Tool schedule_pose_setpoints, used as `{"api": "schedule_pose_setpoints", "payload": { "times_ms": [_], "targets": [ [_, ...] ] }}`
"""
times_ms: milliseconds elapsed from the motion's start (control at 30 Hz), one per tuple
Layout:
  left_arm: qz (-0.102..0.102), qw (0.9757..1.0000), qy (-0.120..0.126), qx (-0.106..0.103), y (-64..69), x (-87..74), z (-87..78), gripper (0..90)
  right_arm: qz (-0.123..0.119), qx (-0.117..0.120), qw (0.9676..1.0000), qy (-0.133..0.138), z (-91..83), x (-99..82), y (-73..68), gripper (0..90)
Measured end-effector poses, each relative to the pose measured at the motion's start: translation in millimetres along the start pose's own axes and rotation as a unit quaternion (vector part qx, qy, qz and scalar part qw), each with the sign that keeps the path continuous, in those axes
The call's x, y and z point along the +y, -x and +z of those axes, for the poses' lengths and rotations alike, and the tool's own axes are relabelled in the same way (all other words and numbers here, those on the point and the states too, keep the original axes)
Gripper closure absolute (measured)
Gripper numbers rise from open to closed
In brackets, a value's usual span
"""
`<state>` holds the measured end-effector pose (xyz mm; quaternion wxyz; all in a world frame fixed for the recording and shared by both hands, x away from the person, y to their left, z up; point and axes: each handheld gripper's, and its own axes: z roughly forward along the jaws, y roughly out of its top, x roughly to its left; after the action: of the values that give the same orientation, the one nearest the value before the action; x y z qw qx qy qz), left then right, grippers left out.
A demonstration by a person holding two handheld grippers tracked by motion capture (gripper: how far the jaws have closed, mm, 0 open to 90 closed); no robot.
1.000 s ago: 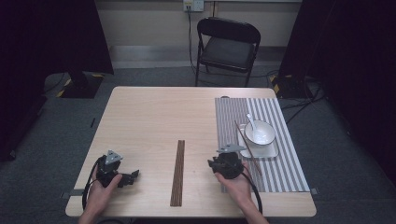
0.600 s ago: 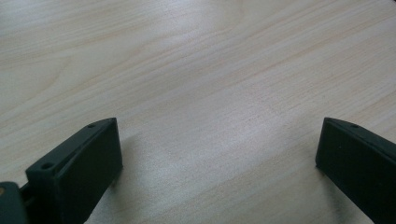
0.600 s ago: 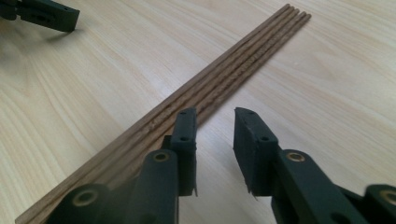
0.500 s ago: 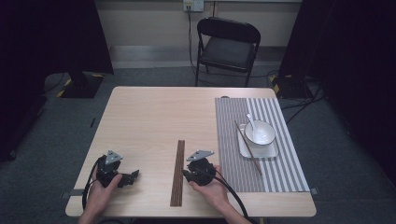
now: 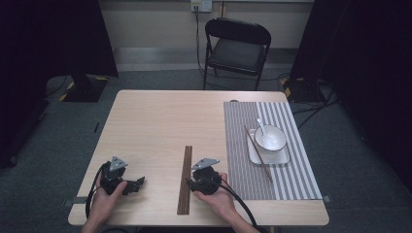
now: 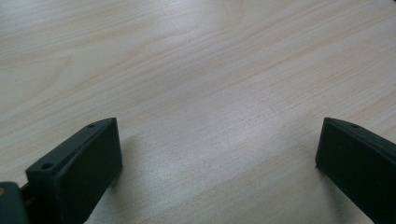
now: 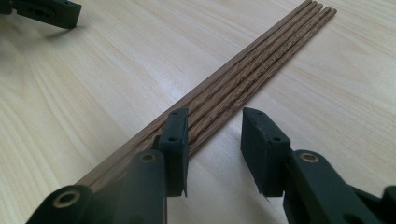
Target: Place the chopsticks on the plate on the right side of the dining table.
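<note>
Two tongs are in my hands, and the change is on the right side. One second ago my right tongs (image 5: pixel 190 183) was beside the striped mat (image 5: pixel 286 182), close to the tray (image 5: pixel 284 158) with the bowl (image 5: pixel 270 138). Now it is at the bundle of chopsticks (image 5: pixel 184 178) in the middle of the desk (image 5: pixel 155 126), near the end closest to me. In the right gripper view the jaws are partly open and they hold nothing. The left jaw stands over the sticks (image 7: pixel 243 79), and the right jaw stands on bare wood just beside them, so the outer sticks of the bundle are in the gap.

One chopstick (image 5: pixel 258 154) lies already across the tray, leaning along the bowl, and a spoon (image 5: pixel 261 127) rests in the bowl. So I judge that I came back to fetch a second stick for the place setting. To take only one, I must narrow the jaws around the outermost stick and not catch its neighbours.

My left tongs (image 5: pixel 138 183) rests on the desk, well apart to the left of the bundle. Its jaws are wide open and empty over bare wood (image 6: pixel 210 93), the same as before.
</note>
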<state>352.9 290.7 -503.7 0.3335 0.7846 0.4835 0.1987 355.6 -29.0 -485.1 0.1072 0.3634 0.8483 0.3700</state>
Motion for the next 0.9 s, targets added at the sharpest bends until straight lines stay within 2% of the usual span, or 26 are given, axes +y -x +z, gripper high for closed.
{"api": "schedule_pose_setpoints", "payload": {
  "times_ms": [400,600,767,800,900],
  "targets": [
    [0.001,1.0000,0.000,0.000,-0.1,0.0,0.0,0.0,-0.010,-0.020,0.9997,-0.009,2.1,-3.0,2.3,63.1],
    [0.000,1.0000,0.000,0.000,0.0,0.0,0.0,0.0,0.001,-0.031,0.9994,-0.013,-3.0,-6.3,7.3,63.5],
    [0.000,1.0000,0.000,0.000,0.0,0.0,0.0,0.0,0.002,-0.049,0.9987,-0.017,-9.1,-11.1,10.2,66.3],
    [0.000,1.0000,0.000,0.000,0.0,0.0,0.0,0.0,0.007,-0.060,0.9980,-0.020,-11.4,-12.1,13.2,67.3],
    [0.001,1.0000,0.000,0.000,-0.1,0.0,0.0,0.0,0.016,-0.068,0.9974,-0.020,-12.8,-12.9,17.5,70.5]
  ]
}}
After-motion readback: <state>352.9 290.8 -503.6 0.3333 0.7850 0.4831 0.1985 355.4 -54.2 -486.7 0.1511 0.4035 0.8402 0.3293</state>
